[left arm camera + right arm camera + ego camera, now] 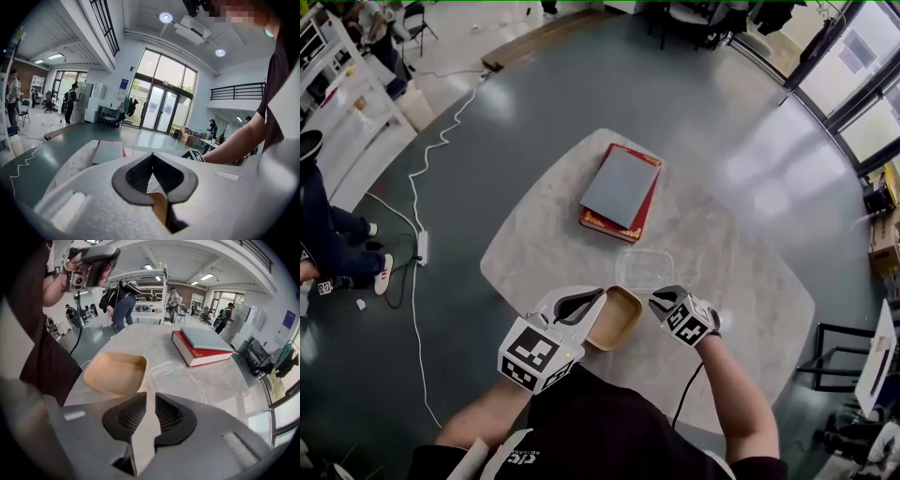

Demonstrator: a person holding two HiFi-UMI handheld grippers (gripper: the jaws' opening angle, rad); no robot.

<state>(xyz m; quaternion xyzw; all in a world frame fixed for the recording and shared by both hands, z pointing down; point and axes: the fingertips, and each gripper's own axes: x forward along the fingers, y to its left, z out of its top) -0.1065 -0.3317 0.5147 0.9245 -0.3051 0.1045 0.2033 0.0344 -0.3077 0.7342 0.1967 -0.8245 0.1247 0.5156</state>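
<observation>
A tan square container [619, 319] sits at the near edge of the marble table [750, 300]. My left gripper [598, 298] is shut on its left rim; in the left gripper view a tan strip [159, 206] is pinched between the jaws. Just beyond the container lies a clear plastic lid [645, 267]. My right gripper [654, 298] is at the lid's near edge, its jaws drawn to a thin slit [149, 397] around it. The right gripper view shows the container [115, 372] left of the lid [187, 376].
A grey-blue book on a red book [621, 187] lies at the table's far side. A seated person [328, 225], a white cable with a power strip [422, 246] and white shelving [347, 112] are left. A black frame [844, 356] stands right.
</observation>
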